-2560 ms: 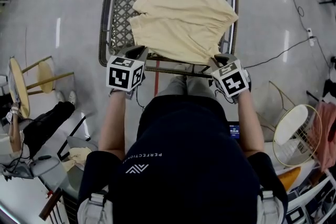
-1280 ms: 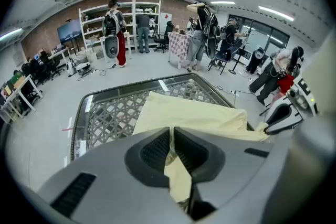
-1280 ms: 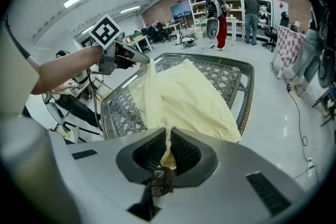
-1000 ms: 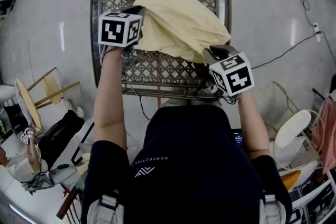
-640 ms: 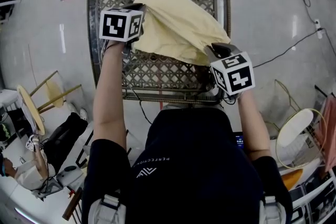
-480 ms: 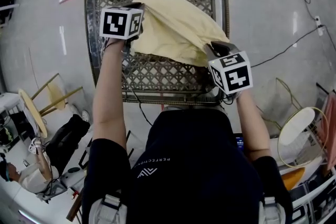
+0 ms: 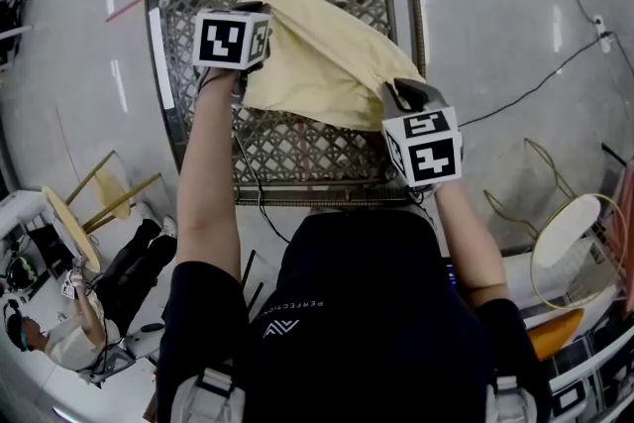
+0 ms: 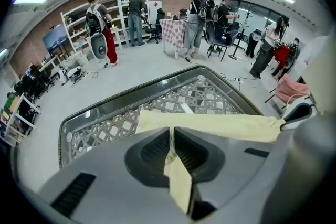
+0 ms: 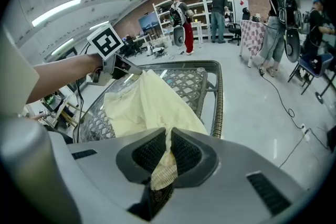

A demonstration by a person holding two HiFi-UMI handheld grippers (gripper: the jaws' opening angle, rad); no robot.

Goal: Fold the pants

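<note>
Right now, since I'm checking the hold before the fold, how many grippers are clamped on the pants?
2. The left gripper pinches the pants at their left edge; the right gripper pinches their near right corner. Neither is hidden.

Seen from above, both bare forearms are stretched forward from short dark sleeves [image 7: 203, 307]. The left forearm [image 7: 206, 163] is extended almost straight and reaches farther out. The left gripper [image 7: 260, 12] is held at its end and pointed steeply downward, with the left marker cube [image 7: 233, 40] facing up. The right forearm [image 7: 461, 233] is kept closer to the body. The right gripper [image 7: 396, 90] is held nearer and is also angled downward, with the right marker cube [image 7: 423, 146] slightly tilted. Each gripper's jaws are pressed together on a pinched edge of the pale yellow pants [image 7: 327, 59], and the cloth is stretched between the two grippers.
</note>
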